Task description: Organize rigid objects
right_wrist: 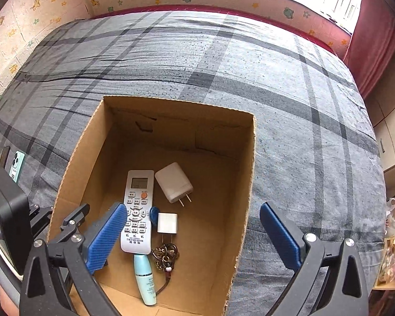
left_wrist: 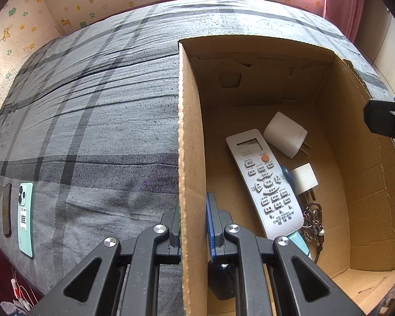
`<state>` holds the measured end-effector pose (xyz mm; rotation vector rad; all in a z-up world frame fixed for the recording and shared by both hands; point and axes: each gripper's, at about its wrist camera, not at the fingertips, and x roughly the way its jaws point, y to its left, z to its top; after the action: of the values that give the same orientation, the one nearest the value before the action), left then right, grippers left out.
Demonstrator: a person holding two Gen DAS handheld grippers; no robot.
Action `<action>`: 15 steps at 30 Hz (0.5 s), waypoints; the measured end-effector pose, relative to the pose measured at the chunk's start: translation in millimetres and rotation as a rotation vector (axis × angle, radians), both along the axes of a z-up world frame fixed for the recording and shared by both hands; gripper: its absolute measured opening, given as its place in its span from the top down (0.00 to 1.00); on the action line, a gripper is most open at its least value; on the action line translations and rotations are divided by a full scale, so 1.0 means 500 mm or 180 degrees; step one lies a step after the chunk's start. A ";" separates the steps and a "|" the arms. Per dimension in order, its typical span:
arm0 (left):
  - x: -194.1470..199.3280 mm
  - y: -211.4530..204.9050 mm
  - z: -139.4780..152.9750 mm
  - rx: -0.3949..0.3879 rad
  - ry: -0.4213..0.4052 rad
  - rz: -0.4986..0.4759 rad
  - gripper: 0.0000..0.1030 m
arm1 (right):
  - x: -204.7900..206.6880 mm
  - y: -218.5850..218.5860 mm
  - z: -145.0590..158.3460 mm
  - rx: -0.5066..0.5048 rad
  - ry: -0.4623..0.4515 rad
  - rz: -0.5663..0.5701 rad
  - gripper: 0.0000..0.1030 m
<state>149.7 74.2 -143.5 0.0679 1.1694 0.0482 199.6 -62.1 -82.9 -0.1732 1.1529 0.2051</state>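
Note:
An open cardboard box [left_wrist: 191,137] [right_wrist: 250,173] stands on the plaid bed. Inside lie a white remote [left_wrist: 266,184] [right_wrist: 137,210], a large white charger [left_wrist: 285,134] [right_wrist: 173,182], a small white charger [left_wrist: 304,179] [right_wrist: 167,222], a keychain [left_wrist: 312,220] [right_wrist: 166,256], a light-blue tube [left_wrist: 301,243] [right_wrist: 144,279] and a small blue item [right_wrist: 153,214]. My left gripper [left_wrist: 193,223] is shut on the box's left wall, one finger each side. My right gripper [right_wrist: 193,234] is open and empty above the box's right part.
A mint-green phone [left_wrist: 26,218] [right_wrist: 17,166] and a dark flat item [left_wrist: 6,210] lie on the bed left of the box. The grey plaid bedspread [left_wrist: 92,105] stretches to papered walls. A red curtain [right_wrist: 374,47] hangs at the right.

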 end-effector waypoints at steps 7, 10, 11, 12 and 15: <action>-0.001 -0.004 0.001 0.0050 0.0003 -0.0008 0.86 | -0.051 -0.051 0.027 0.0013 -0.0102 -0.0193 0.00; -0.002 -0.004 0.003 0.0060 0.0006 -0.0006 0.85 | -0.072 -0.068 0.038 -0.0054 -0.0179 -0.0255 0.00; -0.003 -0.005 0.005 0.0071 0.0004 -0.0005 0.84 | -0.078 -0.072 0.041 -0.0060 -0.0190 -0.0263 0.00; -0.003 -0.006 0.007 0.0082 -0.0002 -0.0003 0.84 | -0.082 -0.076 0.044 -0.0053 -0.0200 -0.0270 0.00; -0.007 -0.009 0.017 0.0147 -0.0024 0.0012 0.71 | -0.091 -0.085 0.051 -0.0034 -0.0222 -0.0286 0.00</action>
<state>146.2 69.5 -135.2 0.1063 1.1609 0.0788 154.2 -104.4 -57.5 -0.1366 1.0902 0.1128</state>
